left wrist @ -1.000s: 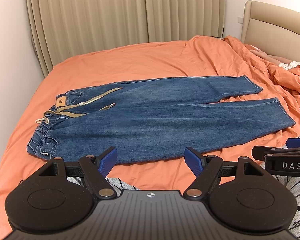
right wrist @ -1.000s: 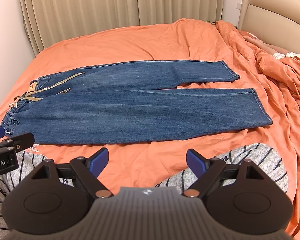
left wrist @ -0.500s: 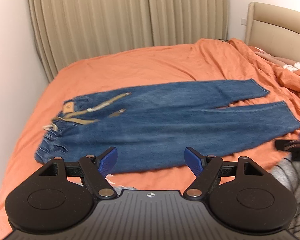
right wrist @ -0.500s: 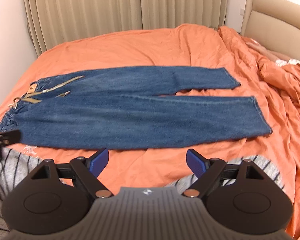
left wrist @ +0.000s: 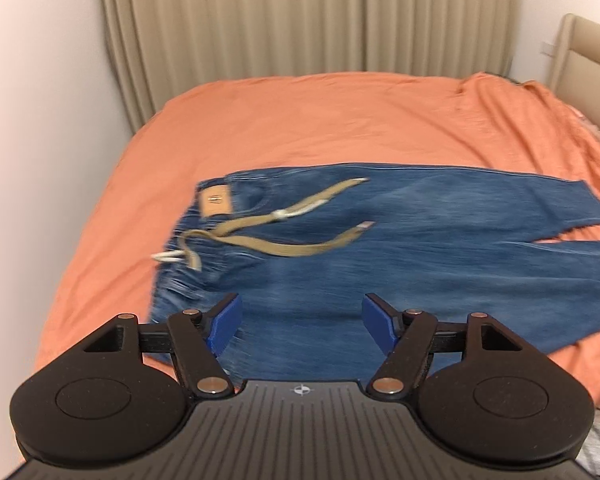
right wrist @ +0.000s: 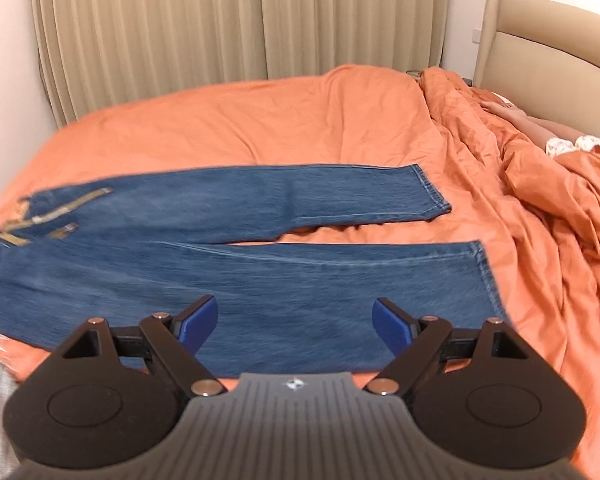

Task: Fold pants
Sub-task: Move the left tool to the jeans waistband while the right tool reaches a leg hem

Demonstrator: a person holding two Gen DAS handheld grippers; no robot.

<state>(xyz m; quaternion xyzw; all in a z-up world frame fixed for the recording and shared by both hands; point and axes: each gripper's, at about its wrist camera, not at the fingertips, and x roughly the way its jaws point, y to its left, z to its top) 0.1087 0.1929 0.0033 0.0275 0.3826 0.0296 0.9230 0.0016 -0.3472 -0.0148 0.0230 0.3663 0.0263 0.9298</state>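
Both sets of jaws spread wide and empty: left gripper point(left wrist: 301, 322) poised over the waist end of the pants point(left wrist: 400, 256), right gripper point(right wrist: 294, 326) over the near leg point(right wrist: 300, 292) toward the cuffs. Pants lying flat and unfolded on the orange bed point(right wrist: 240, 120), waistband point(left wrist: 188, 240) ahead and left of the left jaws, both cuffs ahead and right of the right jaws. Likely step in hand: closing in for the first grasp. Best done by taking the near edge at both ends at once, waist corner in the left jaws and near cuff point(right wrist: 486, 276) in the right, pinching both layers of denim but none of the sheet beneath, then lifting evenly and laying the near leg squarely over the far leg point(right wrist: 284, 196) so seams line up. Worth keeping the tan drawstring point(left wrist: 284, 220) out of the left jaws, or tucking it in before the fold. Count: one pair of pants, two legs, one drawstring with two loose ends, one leather patch point(left wrist: 216, 202) at the waistband, two grippers.
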